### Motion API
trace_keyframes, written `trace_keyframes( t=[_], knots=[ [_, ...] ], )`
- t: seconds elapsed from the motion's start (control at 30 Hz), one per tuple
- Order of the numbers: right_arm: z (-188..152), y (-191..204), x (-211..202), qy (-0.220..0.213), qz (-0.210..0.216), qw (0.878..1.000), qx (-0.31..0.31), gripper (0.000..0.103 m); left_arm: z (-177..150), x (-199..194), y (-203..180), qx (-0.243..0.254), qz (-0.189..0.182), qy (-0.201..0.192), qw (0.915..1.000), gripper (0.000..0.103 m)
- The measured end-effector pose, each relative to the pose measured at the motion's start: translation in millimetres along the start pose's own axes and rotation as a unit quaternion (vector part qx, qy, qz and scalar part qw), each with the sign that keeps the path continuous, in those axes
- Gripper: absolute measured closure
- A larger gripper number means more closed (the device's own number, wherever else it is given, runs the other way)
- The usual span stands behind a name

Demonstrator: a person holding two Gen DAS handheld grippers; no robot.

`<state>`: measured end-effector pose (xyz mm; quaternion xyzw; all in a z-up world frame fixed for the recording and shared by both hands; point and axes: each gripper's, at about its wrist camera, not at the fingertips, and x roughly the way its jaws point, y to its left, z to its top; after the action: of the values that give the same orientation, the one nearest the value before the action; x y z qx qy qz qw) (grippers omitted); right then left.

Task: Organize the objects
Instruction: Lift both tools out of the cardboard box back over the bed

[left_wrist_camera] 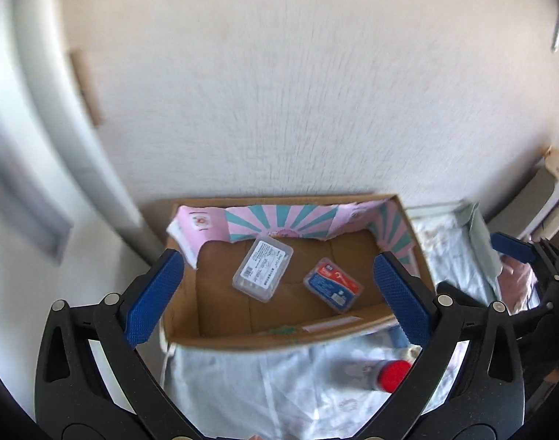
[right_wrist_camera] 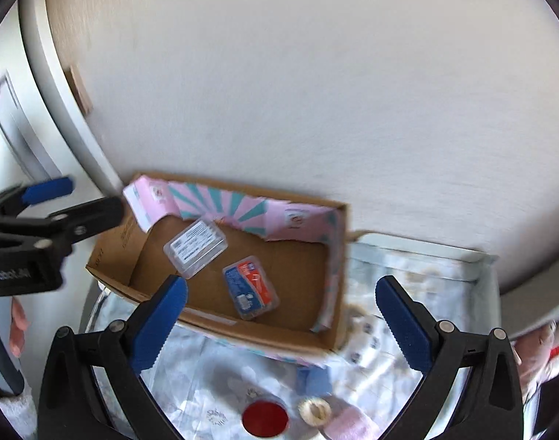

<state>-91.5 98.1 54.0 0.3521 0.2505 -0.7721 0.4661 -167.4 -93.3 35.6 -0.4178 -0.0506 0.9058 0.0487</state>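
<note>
At the far left a white door frame (left_wrist_camera: 59, 110) runs up beside the pale wall (left_wrist_camera: 297, 73). Just right of it, the left gripper (left_wrist_camera: 279, 289) hangs above the cardboard box (left_wrist_camera: 220, 341) with its blue pads spread wide and nothing between them. The box stands against the wall on a light patterned cloth (left_wrist_camera: 250, 385), its inner walls lined with pink and teal striped paper (left_wrist_camera: 279, 220). On the brown floor of the box lie two small cases, close together but apart: a clear plastic case (left_wrist_camera: 263, 269) with a white printed label toward the left, and a blue and red case (left_wrist_camera: 332, 284) to its right. Nearer the cameras, on the cloth in front of the box, stands a red-capped bottle (right_wrist_camera: 264, 418), blurred, with a pale ring-shaped roll (right_wrist_camera: 315, 411) just beside it on its right. The right gripper (right_wrist_camera: 281, 315) hovers over the box's front right part, likewise released and empty-handed.
</note>
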Motion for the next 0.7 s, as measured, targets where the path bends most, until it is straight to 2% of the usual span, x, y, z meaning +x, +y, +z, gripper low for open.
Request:
trace_keyframes(
  t=[0.13, 0.37, 0.5, 0.7],
  knots=[
    [-14.7, -20.5, -32.3, -0.036, -0.012, 0.999, 0.032, 0.0, -22.0, -41.7, -10.5, -0.016, 0.026, -0.034, 0.999, 0.0],
    [-49.9, -46.5, -76.6, -0.071, -0.016, 0.997, 0.036, 0.0, -68.2, -75.7, -36.1, -0.031, 0.026, -0.055, 0.9977, 0.0],
    [-65.2, -49.6, -81.8, -0.085, -0.018, 0.996, 0.016, 0.0, -87.6, -92.5, -50.4, -0.033, 0.032, -0.067, 0.9967, 0.0],
    [-84.9, -65.6, -91.4, -0.098, 0.002, 0.995, 0.006, 0.0, -113.6, -103.5, -69.0, -0.046, 0.031, -0.073, 0.9958, 0.0]
  ],
)
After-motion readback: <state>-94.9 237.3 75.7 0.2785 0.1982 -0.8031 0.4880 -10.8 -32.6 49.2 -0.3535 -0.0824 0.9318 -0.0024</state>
